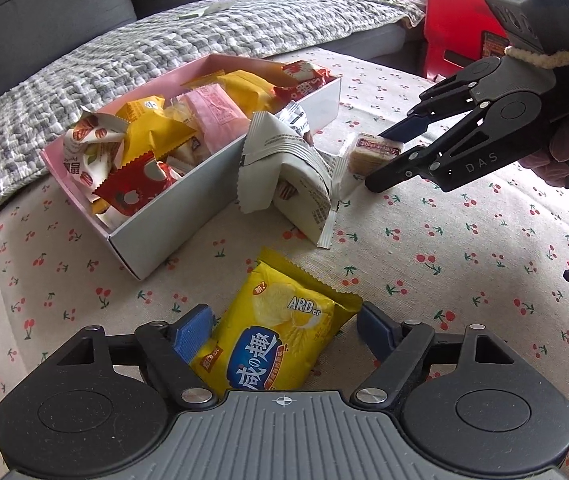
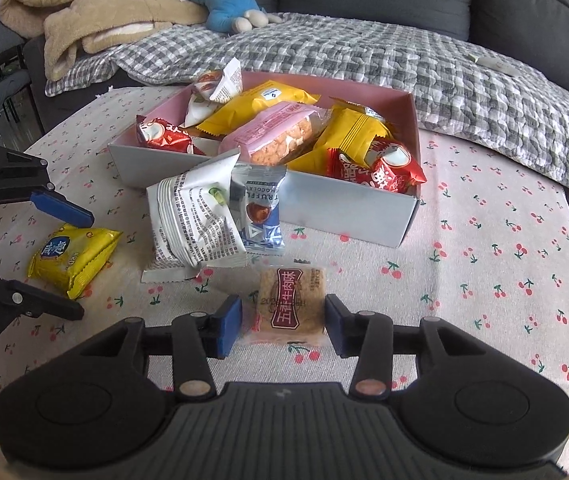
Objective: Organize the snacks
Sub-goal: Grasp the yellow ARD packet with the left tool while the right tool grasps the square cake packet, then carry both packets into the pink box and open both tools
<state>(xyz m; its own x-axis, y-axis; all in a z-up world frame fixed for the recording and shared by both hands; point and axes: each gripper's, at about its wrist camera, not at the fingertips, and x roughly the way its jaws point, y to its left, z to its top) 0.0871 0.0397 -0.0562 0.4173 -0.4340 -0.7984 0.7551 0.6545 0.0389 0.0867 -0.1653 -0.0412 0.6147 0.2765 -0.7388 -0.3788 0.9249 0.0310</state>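
Observation:
A pink-lined box point(image 1: 220, 208) point(image 2: 348, 216) holds several snack packets. My left gripper point(image 1: 284, 330) is open around a yellow chip packet point(image 1: 276, 336) point(image 2: 74, 256) lying on the cloth. My right gripper point(image 2: 284, 326) point(image 1: 384, 158) is open around a small brown square cracker packet point(image 2: 290, 306) point(image 1: 370, 152) on the cloth. A white printed packet point(image 1: 288, 168) point(image 2: 194, 220) and a blue truffle packet point(image 2: 260, 208) lean against the box's near wall.
The table wears a cherry-print cloth point(image 1: 464, 264) point(image 2: 484, 272). A sofa with a grey checked blanket point(image 1: 164, 52) point(image 2: 404, 60) runs behind it. A red chair point(image 1: 456, 28), a beige blanket point(image 2: 96, 12) and a blue plush toy point(image 2: 224, 0) sit beyond.

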